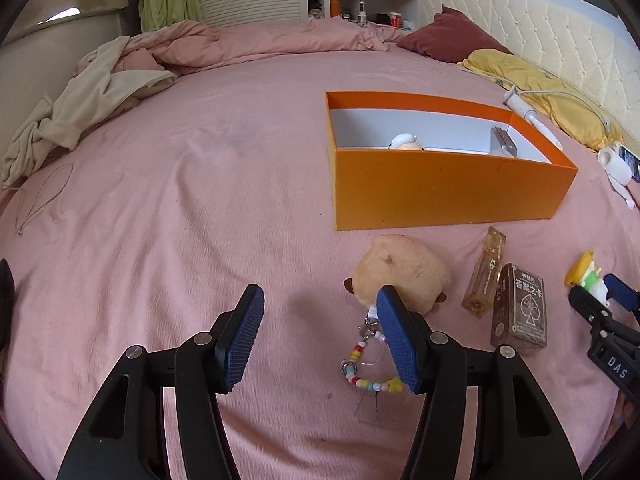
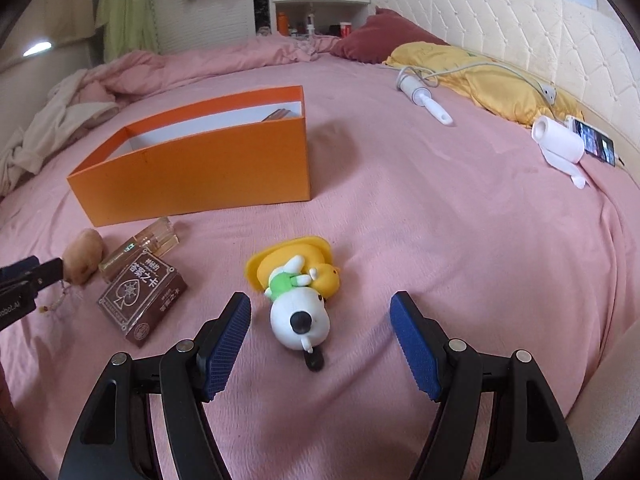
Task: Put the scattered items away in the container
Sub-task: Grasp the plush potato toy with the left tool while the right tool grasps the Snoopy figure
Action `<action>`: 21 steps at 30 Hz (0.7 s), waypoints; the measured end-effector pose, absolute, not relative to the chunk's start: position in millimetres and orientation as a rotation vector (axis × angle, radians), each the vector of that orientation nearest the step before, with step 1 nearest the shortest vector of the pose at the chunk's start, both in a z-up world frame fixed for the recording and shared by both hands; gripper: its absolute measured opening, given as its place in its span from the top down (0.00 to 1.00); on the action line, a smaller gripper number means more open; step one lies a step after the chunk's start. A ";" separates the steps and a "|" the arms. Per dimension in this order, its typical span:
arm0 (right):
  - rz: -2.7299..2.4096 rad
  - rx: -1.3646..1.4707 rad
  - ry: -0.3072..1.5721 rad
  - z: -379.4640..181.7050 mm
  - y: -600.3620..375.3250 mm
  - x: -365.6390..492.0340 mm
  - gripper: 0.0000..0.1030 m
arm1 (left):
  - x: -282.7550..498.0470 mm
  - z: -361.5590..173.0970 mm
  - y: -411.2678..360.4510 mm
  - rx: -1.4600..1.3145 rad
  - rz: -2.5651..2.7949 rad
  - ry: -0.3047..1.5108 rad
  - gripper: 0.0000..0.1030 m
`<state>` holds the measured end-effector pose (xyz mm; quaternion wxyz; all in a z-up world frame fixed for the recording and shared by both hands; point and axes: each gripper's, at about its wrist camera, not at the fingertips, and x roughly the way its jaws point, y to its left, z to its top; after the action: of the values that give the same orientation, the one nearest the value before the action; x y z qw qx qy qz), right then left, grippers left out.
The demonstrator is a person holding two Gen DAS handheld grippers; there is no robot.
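An open orange box [image 1: 440,192] [image 2: 200,176] stands on the pink bed with a small white toy [image 1: 405,142] and a grey item [image 1: 505,145] inside. In front of it lie a beige plush keychain [image 1: 404,272] [image 2: 82,262] with a bead strap [image 1: 366,364], a clear amber bottle [image 1: 484,276] [image 2: 140,246], a brown card deck [image 1: 520,308] [image 2: 144,296] and a white dog figure on a yellow base [image 2: 298,292] [image 1: 588,276]. My left gripper [image 1: 320,336] is open, its right finger beside the plush. My right gripper [image 2: 320,344] is open, straddling the dog figure's head.
A lint roller [image 2: 424,96], a white roll [image 2: 558,144] and a phone [image 2: 594,146] lie at the right near a yellow pillow [image 2: 480,76]. A rumpled duvet and clothes [image 1: 100,92] lie at the far left. A padded headboard [image 2: 520,28] borders the right.
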<state>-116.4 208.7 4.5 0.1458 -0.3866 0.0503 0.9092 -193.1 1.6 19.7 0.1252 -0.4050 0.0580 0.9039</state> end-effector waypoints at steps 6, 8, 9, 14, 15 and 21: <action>2.629 -1.120 0.075 -1.5 202.9 -121.4 0.29 | -190.0 32.2 3.4 -1.101 2.541 0.035 0.42; 2.631 -1.118 0.082 -2.0 204.1 -121.3 0.29 | -191.8 30.9 12.3 -1.100 2.527 0.077 0.42; 2.631 -1.117 0.082 -2.0 204.1 -121.3 0.29 | -194.9 27.5 16.4 -1.116 2.519 0.094 0.42; 2.632 -1.113 0.079 -2.3 203.1 -121.2 0.29 | -209.7 12.5 30.9 -1.187 2.436 0.060 0.42; 2.632 -1.113 0.079 -2.3 202.7 -121.2 0.29 | -212.2 9.7 33.5 -1.202 2.431 0.065 0.42; 2.624 -1.122 0.034 -4.3 197.0 -125.1 0.27 | -215.9 -0.3 43.0 -1.253 2.467 0.141 0.49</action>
<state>-125.1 197.0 -4.3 0.1432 -0.3892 0.0117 0.9099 -215.9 43.0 -0.3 0.1843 -0.4444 0.0500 0.8752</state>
